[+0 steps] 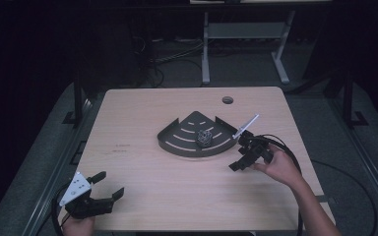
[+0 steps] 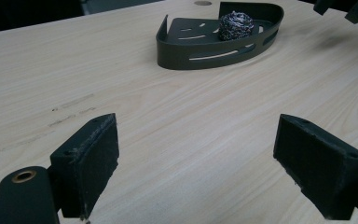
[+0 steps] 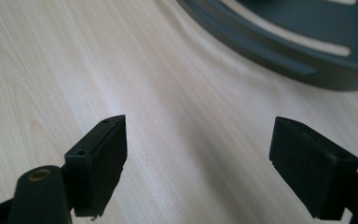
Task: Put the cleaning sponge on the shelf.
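A dark quarter-round tray with slotted walls lies at the table's middle. A ball of steel wool rests inside it, toward its curved front wall. My left gripper sits low at the near left corner, open, with nothing between its jaws. In the left gripper view the tray and the steel wool lie far ahead of the left gripper. My right gripper is open just right of the tray, empty. In the right gripper view the tray's curved wall lies just beyond the right gripper.
A round cable hole is cut near the table's far edge. Faint dark marks show on the wood left of the tray. A white desk frame stands on the floor behind the table. Bare wood lies between the two grippers.
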Action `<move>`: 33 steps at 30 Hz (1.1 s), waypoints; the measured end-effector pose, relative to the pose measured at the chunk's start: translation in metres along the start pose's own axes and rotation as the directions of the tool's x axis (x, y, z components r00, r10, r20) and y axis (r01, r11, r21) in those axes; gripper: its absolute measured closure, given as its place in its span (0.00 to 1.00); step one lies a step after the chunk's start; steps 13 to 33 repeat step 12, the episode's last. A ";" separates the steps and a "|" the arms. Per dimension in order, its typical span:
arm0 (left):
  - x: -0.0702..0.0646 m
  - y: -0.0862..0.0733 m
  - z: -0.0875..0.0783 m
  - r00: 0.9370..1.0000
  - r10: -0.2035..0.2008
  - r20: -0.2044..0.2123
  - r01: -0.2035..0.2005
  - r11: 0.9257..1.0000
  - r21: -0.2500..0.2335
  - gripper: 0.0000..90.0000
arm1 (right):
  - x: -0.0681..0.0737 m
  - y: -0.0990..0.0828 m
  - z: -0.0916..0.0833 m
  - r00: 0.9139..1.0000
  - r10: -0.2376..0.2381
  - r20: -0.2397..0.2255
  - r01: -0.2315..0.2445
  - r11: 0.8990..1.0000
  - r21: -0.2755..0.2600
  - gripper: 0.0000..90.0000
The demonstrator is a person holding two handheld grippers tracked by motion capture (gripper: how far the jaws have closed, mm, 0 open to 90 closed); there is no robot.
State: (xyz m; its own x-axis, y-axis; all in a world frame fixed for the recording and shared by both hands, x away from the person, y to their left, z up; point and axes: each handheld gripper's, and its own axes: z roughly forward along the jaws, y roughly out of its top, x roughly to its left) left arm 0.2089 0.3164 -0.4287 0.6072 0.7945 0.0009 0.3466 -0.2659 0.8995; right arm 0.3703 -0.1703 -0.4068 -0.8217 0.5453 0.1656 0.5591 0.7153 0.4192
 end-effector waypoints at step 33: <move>-0.001 0.001 0.002 1.000 0.001 0.000 -0.001 1.000 0.004 0.15 | 0.015 -0.031 0.008 1.000 -0.001 -0.008 0.001 1.000 -0.012 0.20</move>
